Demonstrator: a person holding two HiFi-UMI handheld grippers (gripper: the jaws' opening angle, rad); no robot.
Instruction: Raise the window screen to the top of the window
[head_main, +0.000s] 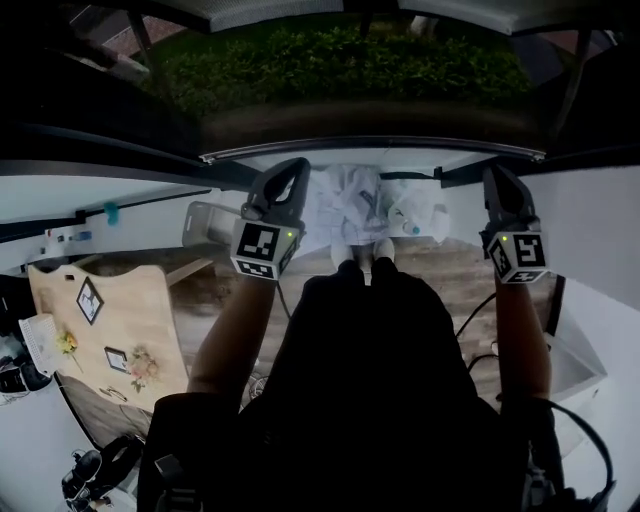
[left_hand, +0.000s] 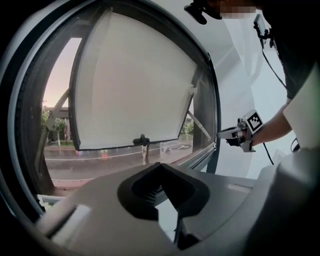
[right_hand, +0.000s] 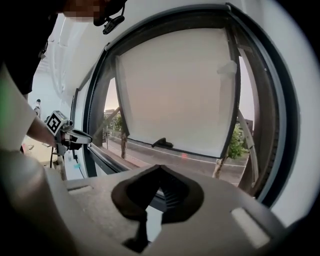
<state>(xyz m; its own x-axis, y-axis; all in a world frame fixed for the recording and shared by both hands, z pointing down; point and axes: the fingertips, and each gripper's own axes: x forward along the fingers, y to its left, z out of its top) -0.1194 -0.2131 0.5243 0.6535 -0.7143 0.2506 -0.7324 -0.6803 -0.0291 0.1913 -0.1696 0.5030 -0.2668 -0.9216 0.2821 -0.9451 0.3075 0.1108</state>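
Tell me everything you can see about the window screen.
The window screen is a pale, fine-mesh panel in a thin dark frame, and it covers most of the window. A small dark handle sits at the middle of its bottom rail. The rail hangs low, far from the top, and a strip of street shows beneath it. Nothing touches the screen.

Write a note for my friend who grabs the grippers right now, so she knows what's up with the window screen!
Left gripper: fingers together, holding nothing, pointed at the window.
Right gripper: the same, further right.
Window screen: covers most of the window. Its bottom bar with the handle sits low, with a strip of street showing under it.
Done: nothing gripped; neither gripper touches the screen.
Left: probably take the handle and lift the screen to the top.
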